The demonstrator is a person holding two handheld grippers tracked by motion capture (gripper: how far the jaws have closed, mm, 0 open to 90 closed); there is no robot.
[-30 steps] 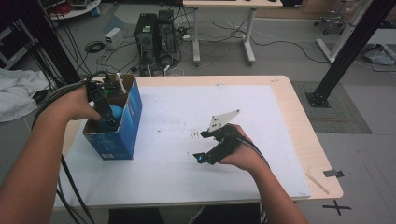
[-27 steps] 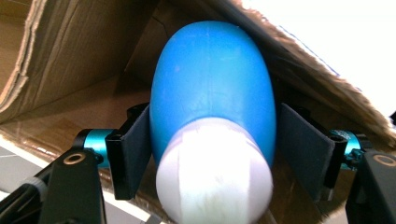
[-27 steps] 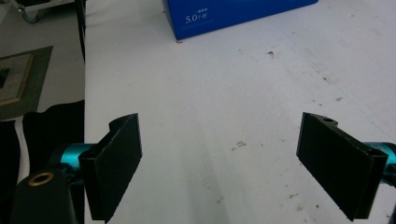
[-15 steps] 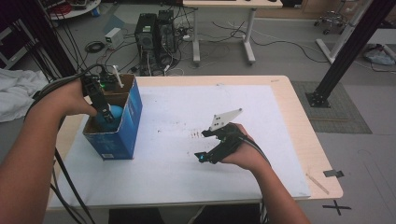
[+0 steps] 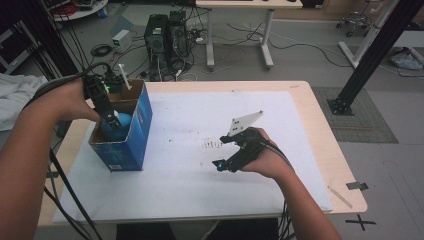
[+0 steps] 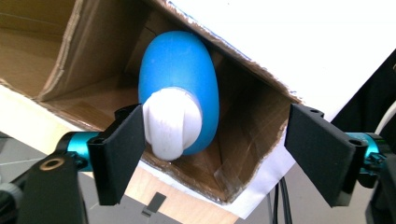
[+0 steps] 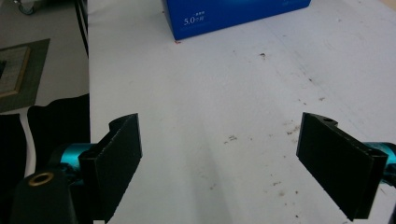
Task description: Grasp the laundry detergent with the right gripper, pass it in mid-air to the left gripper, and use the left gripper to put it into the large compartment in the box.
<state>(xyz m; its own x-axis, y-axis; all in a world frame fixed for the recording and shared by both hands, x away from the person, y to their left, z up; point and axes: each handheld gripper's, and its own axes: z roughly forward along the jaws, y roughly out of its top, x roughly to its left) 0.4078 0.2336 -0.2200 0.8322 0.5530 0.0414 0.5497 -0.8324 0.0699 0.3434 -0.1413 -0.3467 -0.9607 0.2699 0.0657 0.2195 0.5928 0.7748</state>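
Reaching down into an open blue cardboard box (image 5: 131, 134) at the table's left side, the left gripper (image 5: 111, 120) hovers with its jaws spread wide. Inside the box lies a blue egg-shaped object (image 6: 180, 88) with a white cap (image 6: 170, 122); one jaw sits just beside the cap. Farther right, the right gripper (image 5: 224, 165) rests over the white table cover (image 5: 190, 165), jaws also spread, holding nothing.
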